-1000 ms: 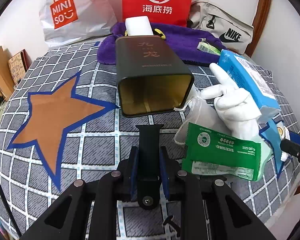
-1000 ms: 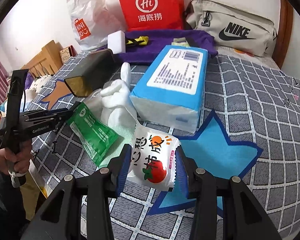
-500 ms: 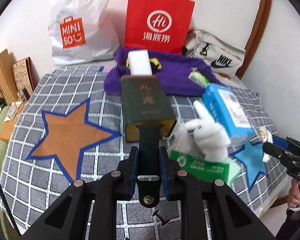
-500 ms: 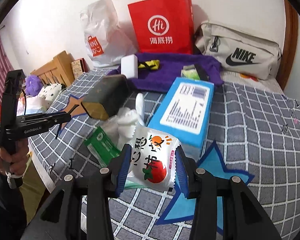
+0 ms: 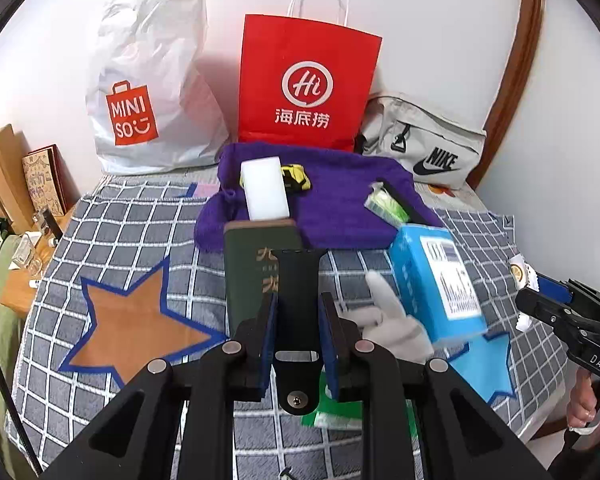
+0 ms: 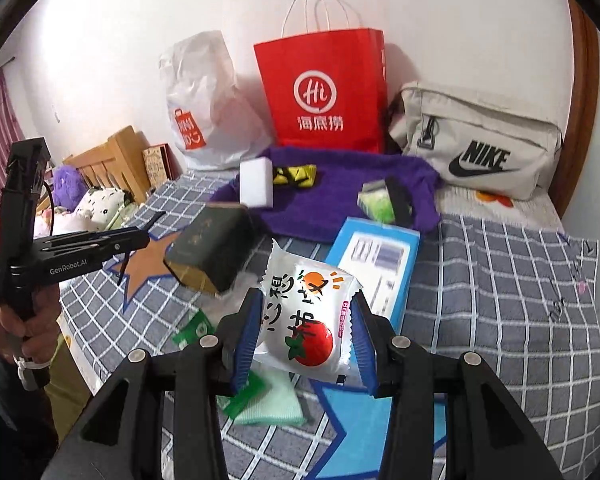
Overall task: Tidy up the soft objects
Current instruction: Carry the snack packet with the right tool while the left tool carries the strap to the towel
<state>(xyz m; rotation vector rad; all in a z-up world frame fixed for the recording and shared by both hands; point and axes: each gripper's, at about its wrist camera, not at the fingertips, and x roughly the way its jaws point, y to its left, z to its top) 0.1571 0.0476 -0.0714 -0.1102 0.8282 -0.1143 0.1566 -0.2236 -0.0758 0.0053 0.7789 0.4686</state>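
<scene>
Right wrist view: your right gripper [image 6: 306,334] pinches the puffy snack packet [image 6: 306,316] mid-body; light, slippery film, probably crushable. Your left gripper [image 5: 297,334] clamps a stiff black strap [image 5: 298,276].

— What is held in the left claw [image 5: 298,320]?
— A black strap [image 5: 299,296] is clamped between its blue pads.
— And beyond it?
— A dark green box [image 5: 252,268] is seen on the checked bed [image 5: 140,232], a blue tissue pack [image 5: 436,280] to its right.
</scene>
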